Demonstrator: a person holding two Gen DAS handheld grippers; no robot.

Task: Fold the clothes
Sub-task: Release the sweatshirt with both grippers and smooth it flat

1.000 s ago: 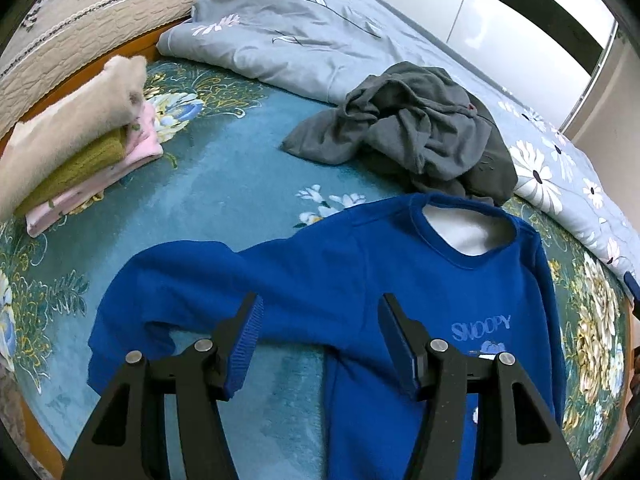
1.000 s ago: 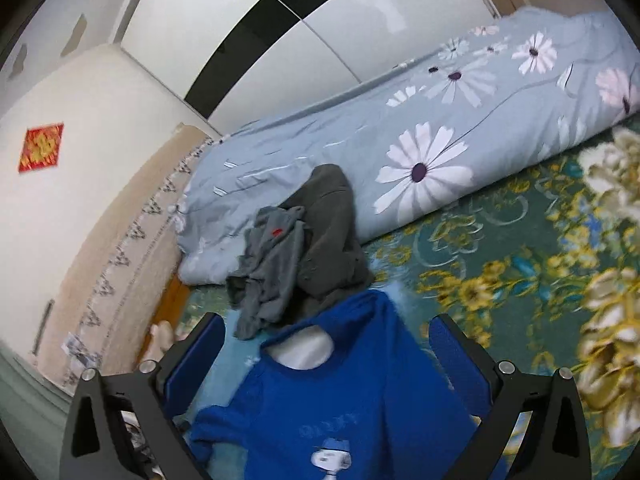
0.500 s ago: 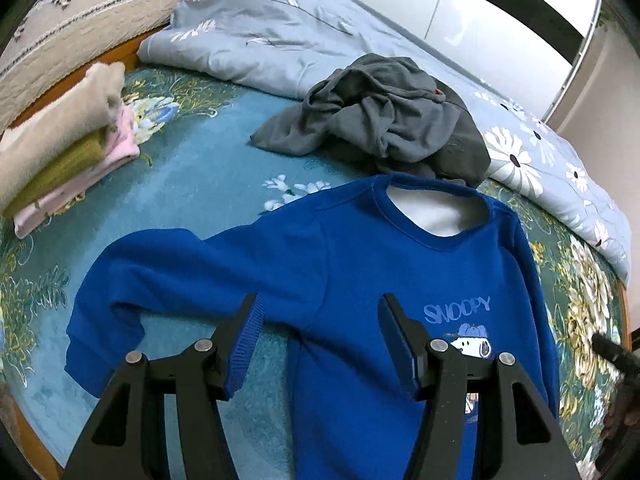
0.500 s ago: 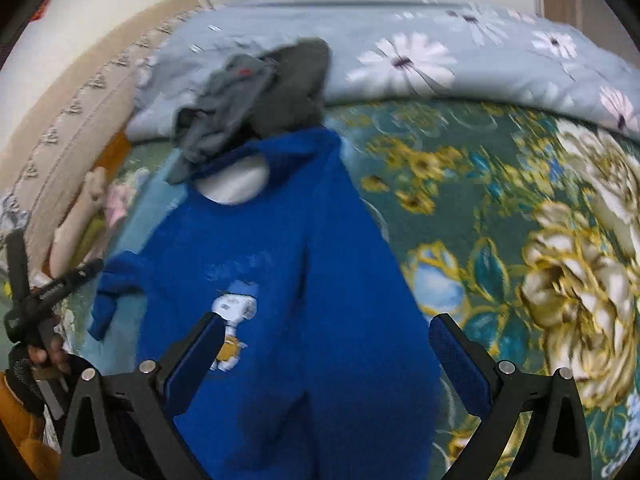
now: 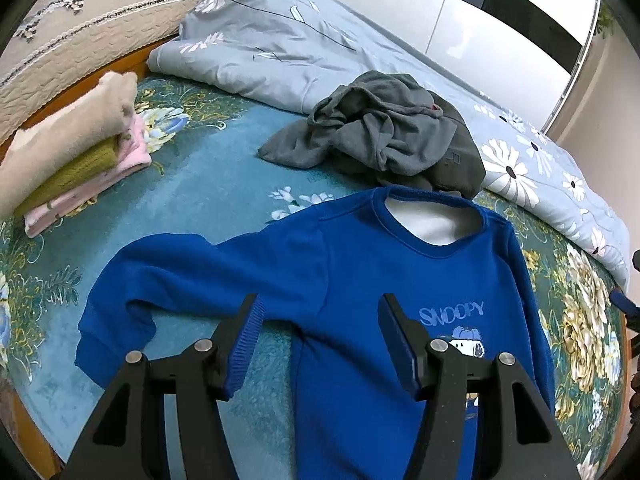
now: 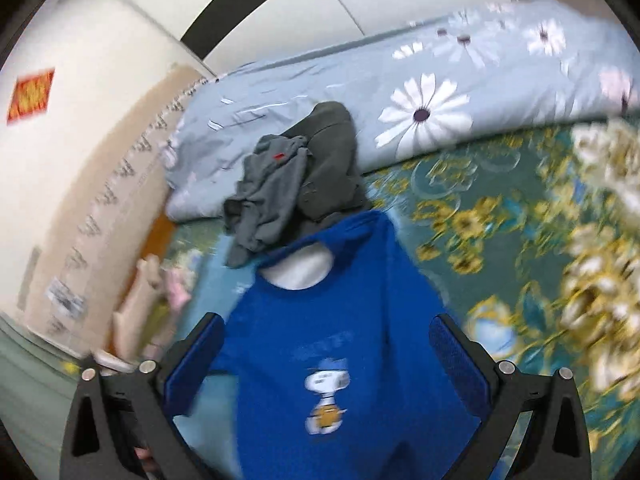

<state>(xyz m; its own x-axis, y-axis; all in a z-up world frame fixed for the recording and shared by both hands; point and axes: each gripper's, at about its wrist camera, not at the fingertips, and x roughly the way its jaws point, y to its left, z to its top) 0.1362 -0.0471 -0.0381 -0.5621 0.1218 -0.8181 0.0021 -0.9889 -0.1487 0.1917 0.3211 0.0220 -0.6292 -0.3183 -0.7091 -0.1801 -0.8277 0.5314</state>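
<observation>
Left wrist view: the left gripper (image 5: 320,336) hangs with its jaws spread wide and nothing between them, just above the blue sweatshirt (image 5: 360,280). The sweatshirt lies face up on the teal floral bed cover (image 5: 200,184), chest print showing, collar toward 12 o'clock. One sleeve (image 5: 160,276) runs out toward 9 o'clock and its cuff end curls back under at about 8 o'clock. A crumpled grey garment (image 5: 384,136) sits just beyond the collar at 12 o'clock, touching or nearly touching it (the overlap is hard to judge). A stack of folded clothes (image 5: 72,152) rests well apart at 10 o'clock, and a pale flowered duvet (image 5: 280,52) lies along the far side.

Right wrist view: this picture is blurred. The right gripper (image 6: 326,356) is also spread wide and empty, over the sweatshirt's chest, with the grey garment at 12 o'clock beyond the neck opening.

The sweatshirt is laid open rather than folded, so folding it looks like the step in hand. To do it well, I judge the sleeve should be pinched near the cuff, where the fabric is bunched and easy to catch, then carried across the chest toward 3 o'clock, kept low and taut so the body does not drag. Keeping the collar off the grey garment would avoid snagging it into the fold.
</observation>
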